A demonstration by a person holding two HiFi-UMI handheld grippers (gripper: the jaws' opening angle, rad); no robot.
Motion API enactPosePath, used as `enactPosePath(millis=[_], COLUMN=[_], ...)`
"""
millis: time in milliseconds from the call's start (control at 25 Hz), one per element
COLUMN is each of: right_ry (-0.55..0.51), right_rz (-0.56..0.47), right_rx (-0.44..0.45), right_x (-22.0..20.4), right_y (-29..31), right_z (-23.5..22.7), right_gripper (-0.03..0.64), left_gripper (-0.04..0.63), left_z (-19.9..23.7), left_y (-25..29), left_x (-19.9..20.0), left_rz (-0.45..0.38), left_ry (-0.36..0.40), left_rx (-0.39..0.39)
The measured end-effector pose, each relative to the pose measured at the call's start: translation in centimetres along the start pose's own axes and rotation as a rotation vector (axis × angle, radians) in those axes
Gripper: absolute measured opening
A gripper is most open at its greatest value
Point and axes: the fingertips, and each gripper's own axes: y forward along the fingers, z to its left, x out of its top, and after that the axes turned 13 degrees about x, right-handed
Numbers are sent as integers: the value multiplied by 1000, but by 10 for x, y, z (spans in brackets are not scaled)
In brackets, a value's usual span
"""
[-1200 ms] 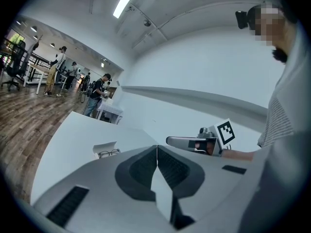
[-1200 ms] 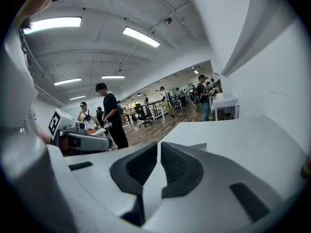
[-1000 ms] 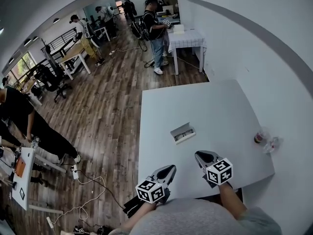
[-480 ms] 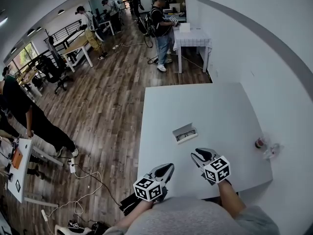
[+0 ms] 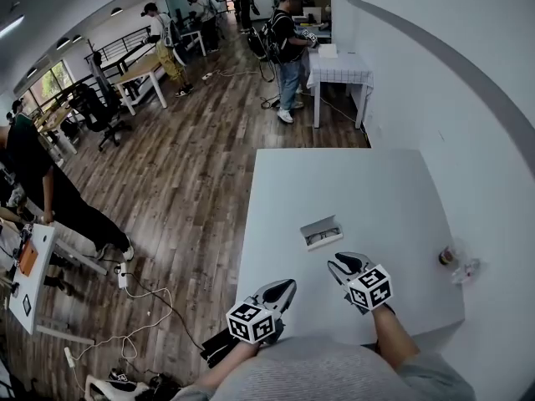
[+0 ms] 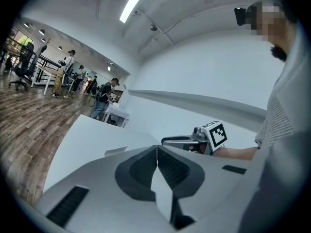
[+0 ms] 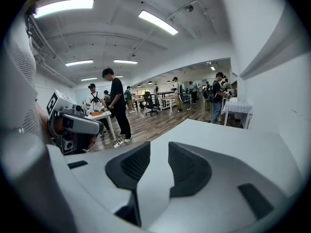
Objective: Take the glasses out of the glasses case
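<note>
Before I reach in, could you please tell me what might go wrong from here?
1. The glasses case lies open and loose on the table. The left hand-held gripper is shut and clear of it, so the case may slide or lift with the glasses.
2. The right hand-held gripper has its jaws only narrowly apart, which may be too tight to take the frame.
3. A wide swing could knock the small container at the table's right edge.
</note>
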Motion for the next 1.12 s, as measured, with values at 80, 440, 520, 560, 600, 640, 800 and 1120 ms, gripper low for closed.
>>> enactPosePath(millis=[80,440,520,560,600,640,800,1120], right_ry=[-17,-45,-48,-48,-48,-47,-48,-163], right_rz=[25,76,78,79,81,83,97,186], right_rx=[5,24,28,31,35,38,45,47], right_x=[-3,-4,-2,-2,-2,-2,-5,-17], right_y=[4,24,28,30,32,33,39,54], right_z=[-5,-25,-27,-29,-30,-32,-39,-52], right_gripper=[104,104,104,104,104,104,104,104], left_gripper=[12,12,12,12,12,14,12,14], left_z=[1,14,16,16,17,17,22,27], left_y=[1,5,7,8,10,11,16,21], left_x=[1,6,6,6,6,6,7,7], left_rz=[-1,-9,-5,-3,-1,0,3,6], left_ry=[2,-2,-2,-2,-2,-2,-9,-6], left_rx=[2,27,27,26,26,28,36,35])
